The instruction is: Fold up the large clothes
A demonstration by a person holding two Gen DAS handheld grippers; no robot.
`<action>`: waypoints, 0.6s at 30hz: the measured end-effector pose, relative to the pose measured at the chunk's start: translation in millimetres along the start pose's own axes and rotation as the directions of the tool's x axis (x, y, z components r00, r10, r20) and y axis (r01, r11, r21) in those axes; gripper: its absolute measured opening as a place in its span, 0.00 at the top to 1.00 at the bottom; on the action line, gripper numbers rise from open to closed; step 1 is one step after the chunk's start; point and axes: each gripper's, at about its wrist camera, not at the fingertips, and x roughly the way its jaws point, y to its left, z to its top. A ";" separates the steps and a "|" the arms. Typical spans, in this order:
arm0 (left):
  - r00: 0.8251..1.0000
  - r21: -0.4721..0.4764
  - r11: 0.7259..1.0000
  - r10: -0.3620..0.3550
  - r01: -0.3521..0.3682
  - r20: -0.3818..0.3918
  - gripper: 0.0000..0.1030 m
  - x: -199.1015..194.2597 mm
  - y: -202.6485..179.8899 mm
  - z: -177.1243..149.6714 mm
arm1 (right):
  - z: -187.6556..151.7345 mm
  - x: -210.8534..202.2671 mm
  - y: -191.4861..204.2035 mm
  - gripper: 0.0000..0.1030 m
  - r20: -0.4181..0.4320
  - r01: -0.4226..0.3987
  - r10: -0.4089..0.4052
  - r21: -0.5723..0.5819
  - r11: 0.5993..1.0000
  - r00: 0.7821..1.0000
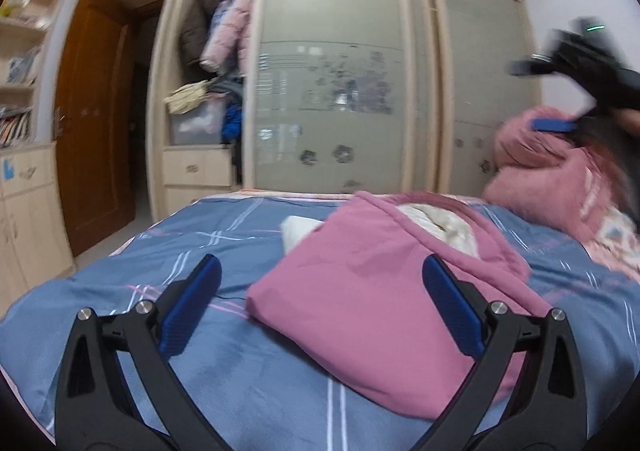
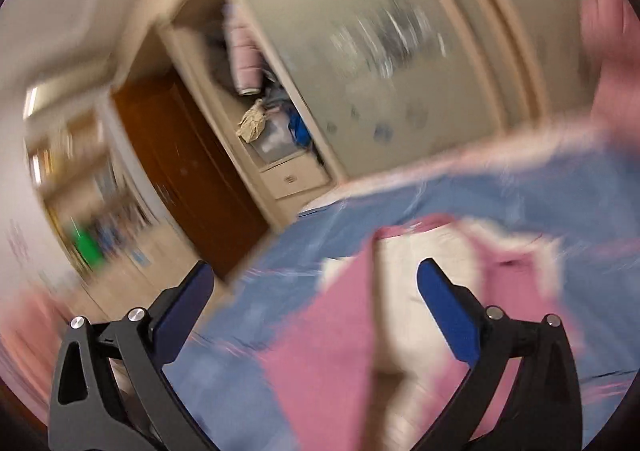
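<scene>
A pink padded garment (image 1: 380,303) with a cream lining lies folded on the blue plaid bedsheet (image 1: 224,243). My left gripper (image 1: 320,303) is open and empty, low over the bed, with the garment's near left corner between its fingers. My right gripper (image 2: 316,307) is open and empty, tilted and held above the garment (image 2: 332,331); its view is blurred. In the left wrist view the right gripper (image 1: 560,91) shows high at the right, over a pink pillow (image 1: 552,187).
A wardrobe with frosted sliding doors (image 1: 332,91) stands behind the bed, its left bay open with hanging coats (image 1: 228,31) and drawers (image 1: 196,171). A brown door (image 1: 92,111) and shelves (image 1: 20,71) are at the left.
</scene>
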 end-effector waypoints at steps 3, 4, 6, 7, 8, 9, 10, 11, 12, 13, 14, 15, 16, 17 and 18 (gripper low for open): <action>0.999 0.068 0.997 -0.038 0.037 0.008 0.02 -19.3 -13.9 -6.6 | -82.8 -65.5 19.4 0.01 0.075 0.211 -0.201 -0.158 0.965 0.977; 0.998 0.082 0.995 -0.056 0.055 0.011 0.02 -24.8 -18.8 -8.0 | -110.8 -82.2 16.4 0.01 0.094 0.264 -0.252 -0.154 0.952 0.963; 0.994 0.123 0.987 -0.104 0.100 0.028 0.02 -37.0 -28.3 -12.2 | -148.5 -98.4 4.1 0.01 0.097 0.295 -0.284 -0.121 0.948 0.954; 0.992 0.155 0.982 -0.119 0.112 0.037 0.02 -41.7 -34.8 -14.9 | -165.6 -105.5 -3.0 0.01 0.103 0.305 -0.295 -0.101 0.947 0.950; 0.992 0.181 0.977 -0.123 0.114 0.041 0.02 -43.4 -40.8 -17.3 | -185.9 -110.3 -12.1 0.01 0.094 0.321 -0.313 -0.077 0.944 0.945; 0.992 0.225 0.968 -0.122 0.110 0.040 0.02 -47.2 -51.3 -24.2 | -198.1 -109.0 -18.1 0.01 0.049 0.317 -0.314 -0.067 0.946 0.948; 0.993 0.252 0.962 -0.118 0.107 0.031 0.02 -47.5 -58.4 -29.2 | -204.4 -103.3 -23.6 0.01 -0.012 0.304 -0.306 -0.060 0.951 0.952; 0.993 0.278 0.955 -0.115 0.106 0.015 0.02 -48.3 -65.7 -36.3 | -206.0 -104.1 -24.8 0.01 -0.029 0.287 -0.289 -0.055 0.956 0.957; 0.994 0.292 0.950 -0.113 0.108 0.002 0.02 -50.4 -70.6 -41.8 | -207.3 -105.1 -23.9 0.01 -0.024 0.259 -0.261 -0.055 0.964 0.965; 0.993 0.308 0.944 -0.117 0.117 -0.019 0.02 -50.7 -76.9 -48.7 | -206.6 -105.7 -23.6 0.01 -0.017 0.232 -0.234 -0.062 0.971 0.972; 0.992 0.323 0.937 -0.124 0.129 -0.036 0.02 -51.1 -82.8 -54.3 | -206.7 -104.7 -22.4 0.01 -0.021 0.225 -0.227 -0.069 0.972 0.974; 0.990 0.338 0.931 -0.130 0.138 -0.046 0.02 -51.7 -88.8 -58.5 | -207.1 -101.5 -21.1 0.01 -0.031 0.221 -0.223 -0.071 0.973 0.974; 0.990 0.351 0.925 -0.135 0.144 -0.051 0.02 -51.4 -92.7 -60.4 | -208.1 -100.1 -24.2 0.01 -0.045 0.213 -0.216 -0.059 0.975 0.975; 0.989 0.366 0.918 -0.141 0.150 -0.053 0.02 -53.1 -97.1 -63.1 | -208.3 -101.8 -24.4 0.01 -0.050 0.206 -0.208 -0.043 0.978 0.977; 0.988 0.383 0.911 -0.144 0.153 -0.052 0.02 -54.7 -101.8 -65.5 | -207.7 -102.2 -26.8 0.01 -0.053 0.194 -0.195 -0.022 0.981 0.979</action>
